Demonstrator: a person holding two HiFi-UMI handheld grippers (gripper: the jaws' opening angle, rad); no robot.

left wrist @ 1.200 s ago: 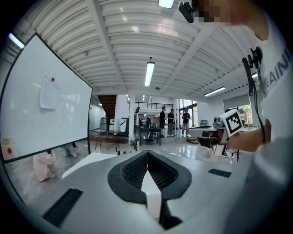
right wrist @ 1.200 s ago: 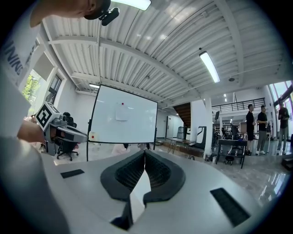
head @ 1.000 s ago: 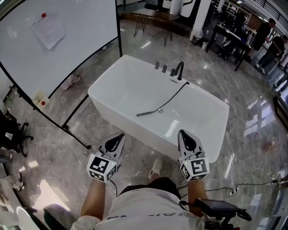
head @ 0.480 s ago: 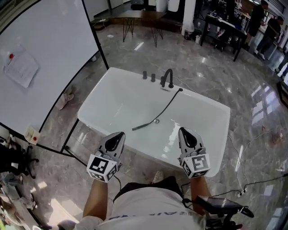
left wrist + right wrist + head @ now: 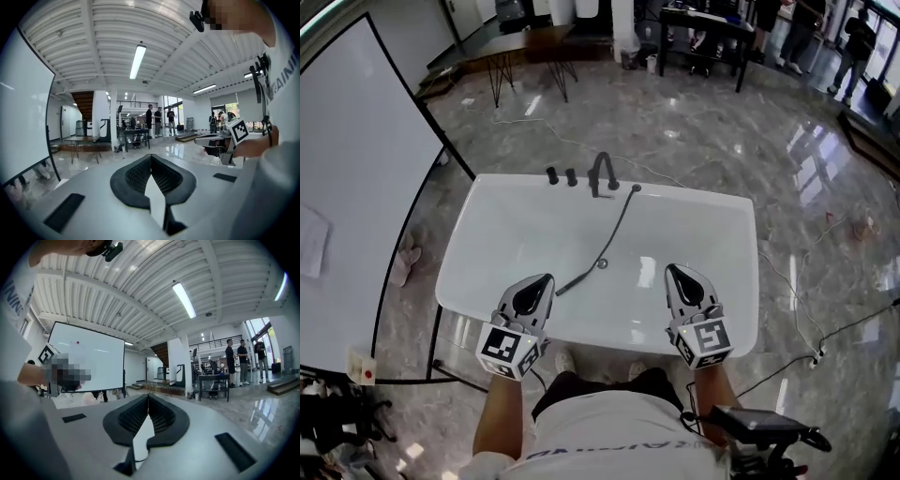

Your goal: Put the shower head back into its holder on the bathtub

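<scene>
The left hand-held gripper [image 5: 545, 279] has its jaws closed tip to tip with nothing between them, as its own gripper view shows, and the right hand-held gripper [image 5: 672, 270] is closed and empty in the same way. In the head view both are held out side by side in front of the person, well apart from each other, their marker cubes nearest the body and their tips reaching over the near rim of the white bathtub [image 5: 739, 281]. The shower head [image 5: 571, 282] lies loose on the floor of the tub, a slim dark handset lying at a slant, its near end just beside the left hand-held gripper's tip as the head view has it, though neither gripper touches it. Its dark hose [image 5: 618, 223] runs from the handset past the drain [image 5: 602, 264] and up the far wall to the far rim, where it ends at a small fitting [image 5: 636, 188] just to the right of the black curved spout [image 5: 602, 173]. Two dark knobs [image 5: 561, 176] stand on the same rim to the left of the spout. The tub stands on a glossy grey marble floor [image 5: 703, 141]. A large white screen [image 5: 356, 187] on a black frame stands to the left of the tub, with a pair of light shoes [image 5: 405, 264] on the floor beneath it. A thin cable [image 5: 795, 309] trails over the floor to the right of the tub. Farther back stand dark tables [image 5: 530, 42], and several people [image 5: 861, 33] are at the far right corner
</scene>
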